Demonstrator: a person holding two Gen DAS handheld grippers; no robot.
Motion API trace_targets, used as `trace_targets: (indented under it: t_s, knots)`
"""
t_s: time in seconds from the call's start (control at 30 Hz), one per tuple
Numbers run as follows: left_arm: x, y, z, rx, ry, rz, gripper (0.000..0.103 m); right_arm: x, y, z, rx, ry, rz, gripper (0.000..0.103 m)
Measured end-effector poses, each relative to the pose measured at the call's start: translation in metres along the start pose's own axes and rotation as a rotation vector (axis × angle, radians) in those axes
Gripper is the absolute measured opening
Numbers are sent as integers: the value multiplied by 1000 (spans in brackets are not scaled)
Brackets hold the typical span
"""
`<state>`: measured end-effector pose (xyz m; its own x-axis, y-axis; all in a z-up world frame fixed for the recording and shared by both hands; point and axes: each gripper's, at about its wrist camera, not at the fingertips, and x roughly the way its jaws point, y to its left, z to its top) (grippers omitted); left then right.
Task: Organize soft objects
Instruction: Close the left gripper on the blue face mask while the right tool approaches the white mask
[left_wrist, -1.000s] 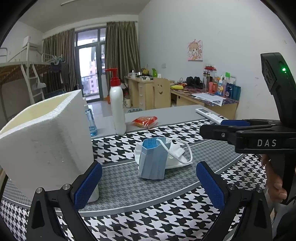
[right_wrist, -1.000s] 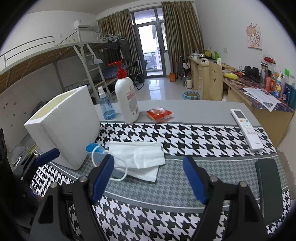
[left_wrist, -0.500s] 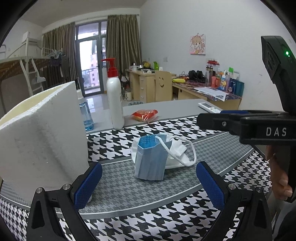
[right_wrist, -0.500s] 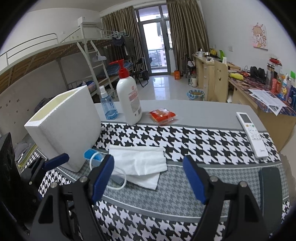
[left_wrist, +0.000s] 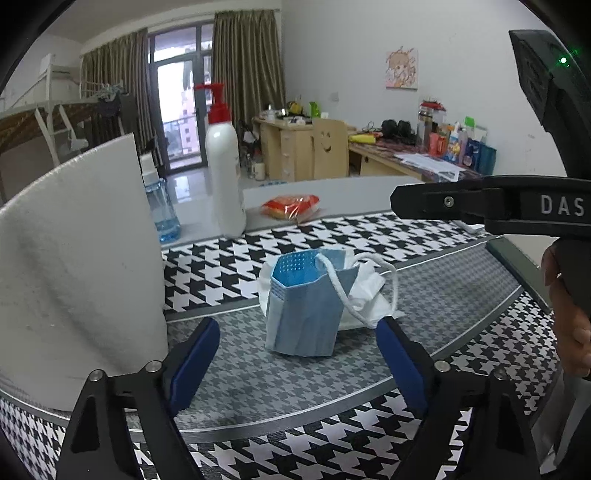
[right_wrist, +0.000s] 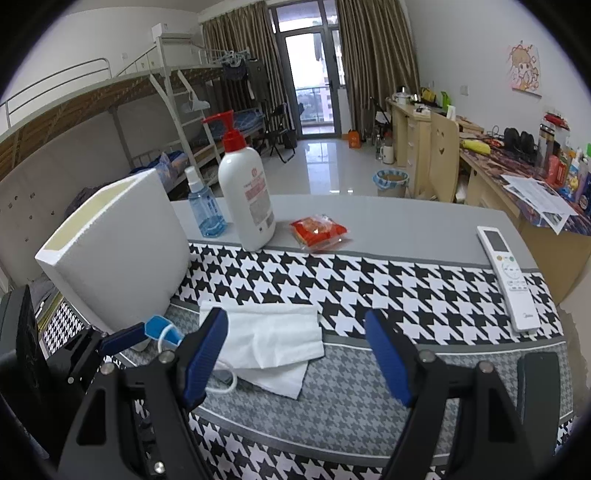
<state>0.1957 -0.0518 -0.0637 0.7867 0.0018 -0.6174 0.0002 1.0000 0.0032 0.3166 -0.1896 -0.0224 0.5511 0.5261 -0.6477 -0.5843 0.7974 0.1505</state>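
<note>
A folded blue face mask with white ear loops lies on the grey band of the houndstooth cloth, resting on a white tissue. My left gripper is open, low over the cloth, with the mask just beyond and between its fingers. In the right wrist view the white tissue lies ahead of my open, empty right gripper, and the mask's blue edge peeks out at the left. A white foam box stands upright at the left of both.
A white pump bottle, a blue spray bottle and a red snack packet stand at the back of the table. A white remote lies at the right. A dark phone lies at the near right.
My left gripper has dropped lower and moved closer to the mask. My right gripper has risen and pulled back a little. Mask and tissue have not moved.
</note>
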Motion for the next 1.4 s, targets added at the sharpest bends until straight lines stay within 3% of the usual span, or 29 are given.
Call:
trace_targets:
  t_s: [0.17, 0.27, 0.57, 0.87, 1.1, 1.4]
  knots:
    - [3, -5, 0, 32, 10, -9, 80, 10, 0, 0, -5, 28, 14, 80]
    - [4, -7, 0, 38, 9, -27, 72, 19, -1, -1, 12, 59, 29, 80]
    - [9, -9, 3, 55, 15, -24, 69, 31, -6, 1, 17, 76, 29, 80]
    - [17, -2, 3, 26, 54, -54, 30, 43, -12, -3, 28, 102, 36, 80]
    - [12, -2, 0, 27, 58, -107, 23, 52, -17, -5, 49, 128, 46, 80]
    - [6, 0, -4, 44, 65, -120, 23, 66, -18, -10, 67, 198, 63, 80]
